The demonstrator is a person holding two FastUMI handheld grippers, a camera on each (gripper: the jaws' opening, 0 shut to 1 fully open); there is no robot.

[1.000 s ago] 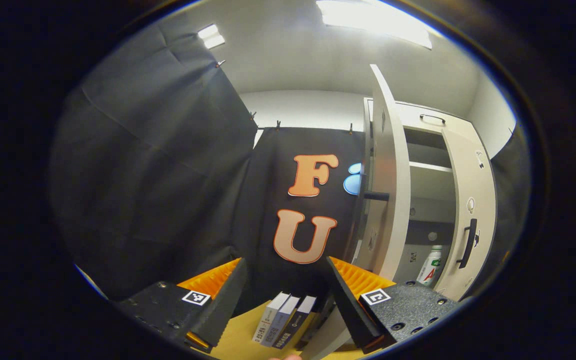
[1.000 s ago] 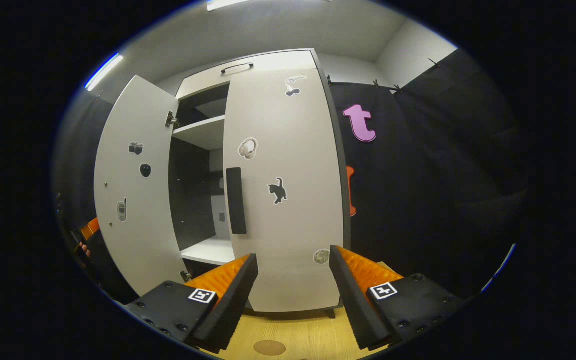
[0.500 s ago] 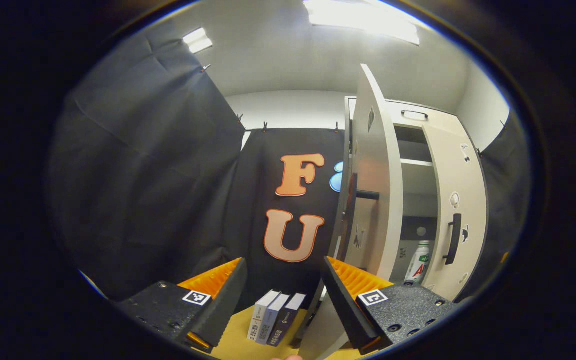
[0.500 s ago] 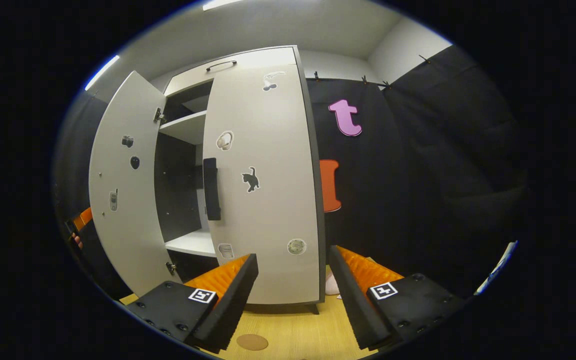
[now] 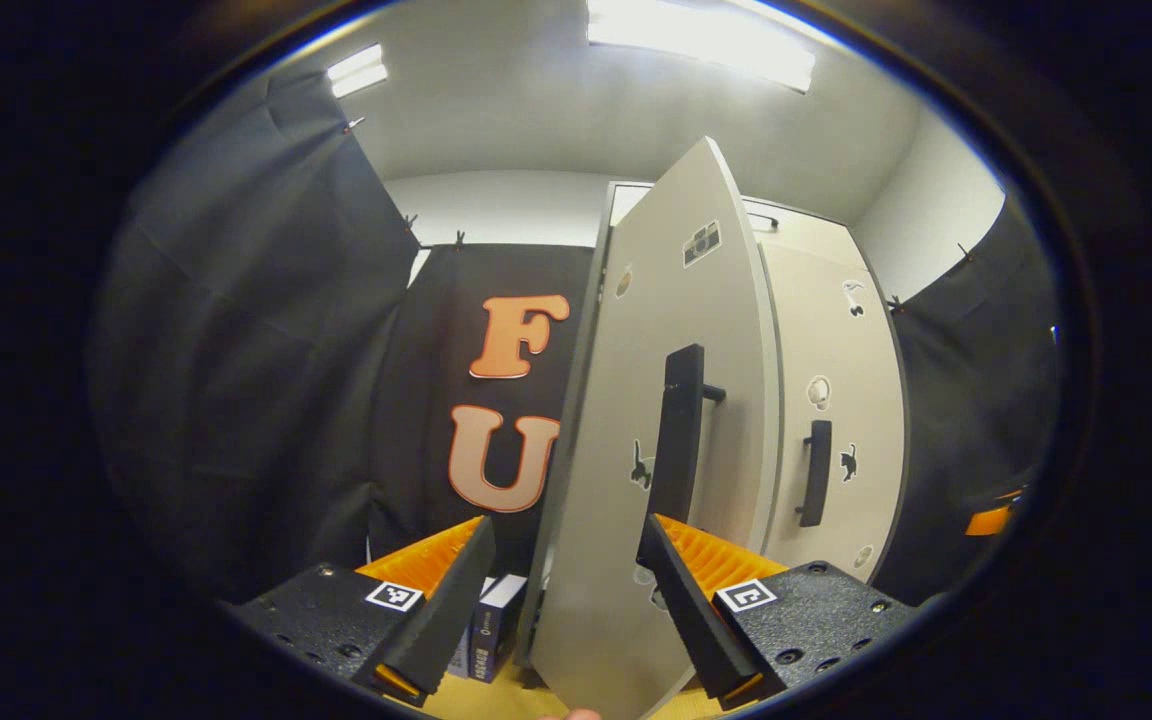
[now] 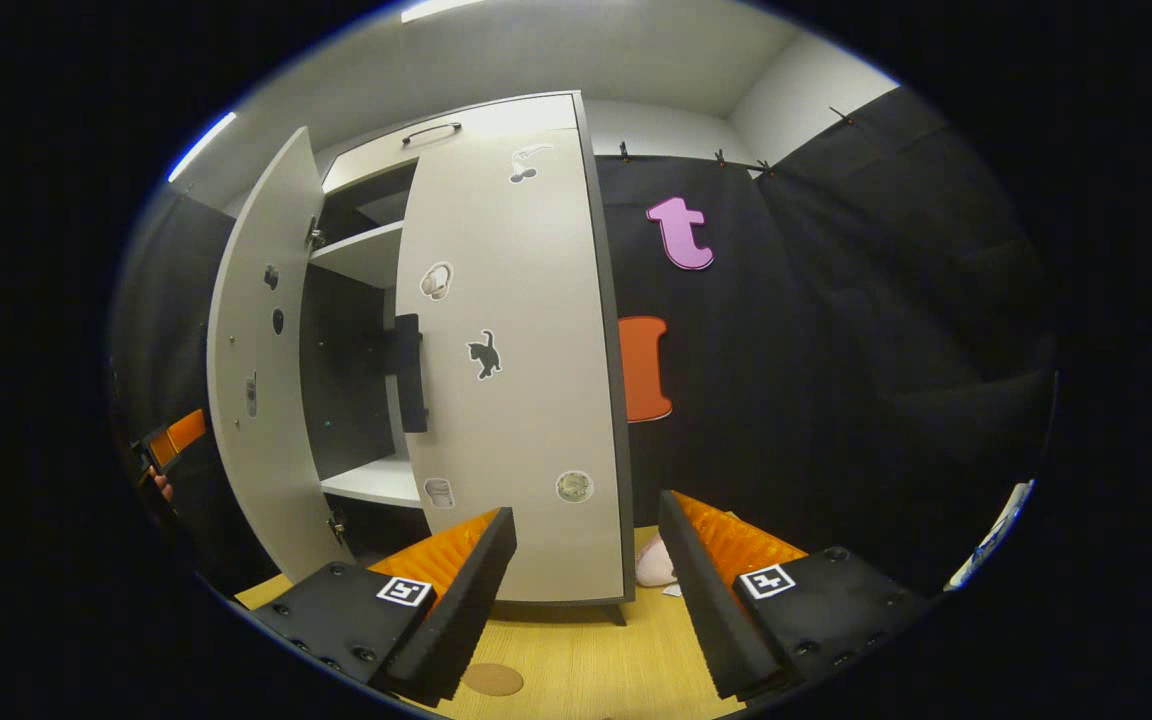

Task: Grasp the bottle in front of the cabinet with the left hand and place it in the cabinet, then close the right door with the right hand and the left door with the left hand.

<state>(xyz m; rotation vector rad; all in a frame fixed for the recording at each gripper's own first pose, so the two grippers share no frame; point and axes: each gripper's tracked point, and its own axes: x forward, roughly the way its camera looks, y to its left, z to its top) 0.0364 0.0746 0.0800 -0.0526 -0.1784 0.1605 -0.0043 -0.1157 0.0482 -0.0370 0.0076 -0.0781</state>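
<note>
The pale cabinet's left door [image 5: 636, 400] stands partly swung, its black handle [image 5: 681, 430] facing me in the left gripper view. The door's lower edge sits between the fingers of my open left gripper [image 5: 561, 600]. The right door [image 5: 836, 400] lies flush with the cabinet. In the right gripper view the right door [image 6: 516, 350] is closed and the left door [image 6: 256, 350] is ajar, with dark shelves between them. My right gripper [image 6: 586, 590] is open, apart from the cabinet, with nothing in it. The left gripper [image 6: 176, 432] peeks out behind the left door. The doors hide the bottle.
Several books [image 5: 491, 630] stand on the wooden table [image 6: 576, 660] left of the cabinet. A round brown coaster [image 6: 492, 679] lies near the right gripper, and a small pink object [image 6: 654, 565] sits at the cabinet's right foot. Black cloth walls surround the booth.
The left door has swung toward closing with my left gripper at its edge, covering the bottle and shelves. The right gripper has drawn slightly away from the shut right door.
</note>
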